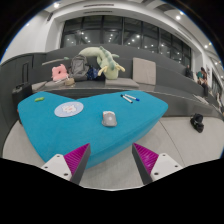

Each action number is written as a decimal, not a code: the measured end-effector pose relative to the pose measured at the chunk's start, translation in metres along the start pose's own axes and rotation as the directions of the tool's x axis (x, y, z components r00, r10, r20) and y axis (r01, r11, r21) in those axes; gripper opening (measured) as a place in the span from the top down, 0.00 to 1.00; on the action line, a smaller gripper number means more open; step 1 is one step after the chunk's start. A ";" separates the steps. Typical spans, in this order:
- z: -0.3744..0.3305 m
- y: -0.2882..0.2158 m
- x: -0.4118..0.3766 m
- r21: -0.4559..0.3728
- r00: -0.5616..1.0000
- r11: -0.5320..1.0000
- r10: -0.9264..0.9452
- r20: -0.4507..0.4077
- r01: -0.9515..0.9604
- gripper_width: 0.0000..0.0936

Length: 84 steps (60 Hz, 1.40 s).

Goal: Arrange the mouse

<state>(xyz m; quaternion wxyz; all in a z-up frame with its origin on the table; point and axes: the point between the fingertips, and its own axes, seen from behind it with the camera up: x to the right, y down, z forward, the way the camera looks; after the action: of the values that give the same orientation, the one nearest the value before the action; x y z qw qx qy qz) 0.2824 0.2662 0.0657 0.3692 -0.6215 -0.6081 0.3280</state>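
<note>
A grey computer mouse (109,119) lies on a turquoise table (60,130), well beyond my fingers and a little right of the table's middle. A round white mouse pad (68,109) lies on the table to the mouse's left. My gripper (112,160) is open and empty, its pink pads wide apart, held back over the table's near edge with grey floor showing between the fingers.
A small white flat object (129,97) lies at the table's far right. A green item (39,98) sits at its far left. Behind stand a grey sofa (60,60) with a pink bag (60,72), plush toys (103,60) and a cardboard box (145,69).
</note>
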 end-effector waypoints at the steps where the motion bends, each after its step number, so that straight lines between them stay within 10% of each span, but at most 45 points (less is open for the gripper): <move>1: 0.000 0.000 -0.002 0.000 1.000 1.000 0.004 0.004 -0.004 0.09; 37: 0.120 -0.045 -0.020 0.144 0.997 0.989 -0.038 0.074 0.027 0.09; 84: 0.280 -0.061 -0.028 0.029 0.998 0.999 0.013 0.061 -0.015 0.15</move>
<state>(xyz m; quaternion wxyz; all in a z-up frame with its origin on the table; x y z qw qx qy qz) 0.0096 0.2542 -0.0267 0.3575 -0.6100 -0.6097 0.3584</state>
